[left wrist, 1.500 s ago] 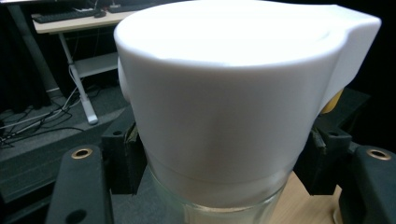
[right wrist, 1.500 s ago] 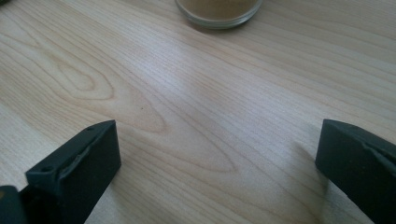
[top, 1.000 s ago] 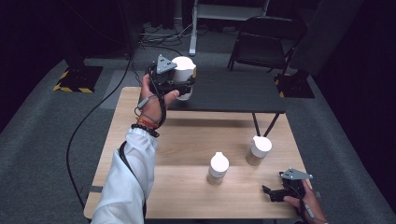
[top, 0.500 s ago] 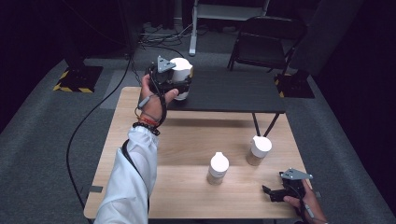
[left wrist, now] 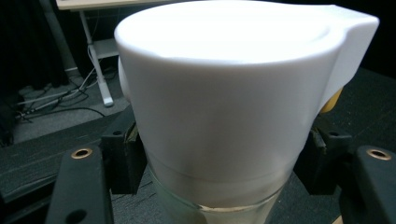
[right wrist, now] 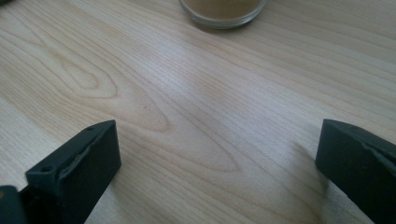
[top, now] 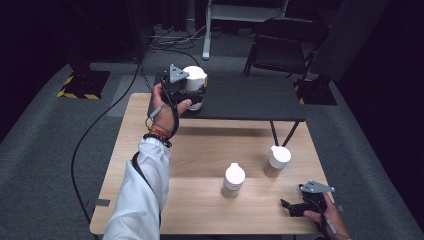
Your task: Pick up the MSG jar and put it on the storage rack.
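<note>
My left gripper (top: pixel 196 95) is shut on a glass jar with a white flip-top lid (top: pixel 194 79), holding it upright over the left end of the black side table (top: pixel 250 97). In the left gripper view the jar (left wrist: pixel 233 93) stands between the two black jaws, whose pads press its sides just under the lid. My right gripper (top: pixel 291 207) rests low over the wooden table (top: pixel 200 150) near its front right corner, open, with bare wood between its jaws (right wrist: pixel 217 158).
Two more white-lidded jars stand on the wooden table, one in the middle front (top: pixel 233 180) and one to its right (top: pixel 276 161). The base of a jar (right wrist: pixel 224 9) lies ahead of the right gripper. A folding chair (top: pixel 285 47) stands behind the black table.
</note>
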The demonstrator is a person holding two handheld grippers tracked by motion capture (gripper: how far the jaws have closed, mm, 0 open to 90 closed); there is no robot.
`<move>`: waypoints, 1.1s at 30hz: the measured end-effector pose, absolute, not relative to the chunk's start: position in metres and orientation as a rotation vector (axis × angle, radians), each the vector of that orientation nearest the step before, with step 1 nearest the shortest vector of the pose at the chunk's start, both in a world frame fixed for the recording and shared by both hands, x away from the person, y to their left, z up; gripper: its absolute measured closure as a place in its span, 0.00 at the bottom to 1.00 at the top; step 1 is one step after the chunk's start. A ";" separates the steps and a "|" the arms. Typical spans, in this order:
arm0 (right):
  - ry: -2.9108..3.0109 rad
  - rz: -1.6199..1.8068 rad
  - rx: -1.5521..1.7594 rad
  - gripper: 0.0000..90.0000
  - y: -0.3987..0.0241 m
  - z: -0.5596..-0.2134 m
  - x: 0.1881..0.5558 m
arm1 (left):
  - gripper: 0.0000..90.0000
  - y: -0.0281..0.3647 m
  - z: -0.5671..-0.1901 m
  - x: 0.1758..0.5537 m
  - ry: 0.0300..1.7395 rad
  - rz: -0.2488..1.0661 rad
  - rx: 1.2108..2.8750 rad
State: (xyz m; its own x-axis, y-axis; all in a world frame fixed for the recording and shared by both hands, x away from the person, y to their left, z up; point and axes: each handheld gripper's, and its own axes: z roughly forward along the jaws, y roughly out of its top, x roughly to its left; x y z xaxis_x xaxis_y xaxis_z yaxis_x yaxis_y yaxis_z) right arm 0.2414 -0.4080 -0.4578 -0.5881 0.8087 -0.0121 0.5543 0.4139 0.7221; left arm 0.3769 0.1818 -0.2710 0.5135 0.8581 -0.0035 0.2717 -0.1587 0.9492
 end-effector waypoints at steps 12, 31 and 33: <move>2.315 0.980 1.172 0.00 -0.408 -0.458 0.241 | 0.32 0.178 -0.278 0.371 0.926 0.749 1.694; 2.315 0.980 1.172 0.00 -0.408 -0.458 0.241 | 0.13 0.170 -0.280 0.370 0.959 0.798 1.718; 2.315 0.980 1.172 0.00 -0.408 -0.458 0.241 | 0.09 0.168 -0.280 0.371 0.971 0.798 1.714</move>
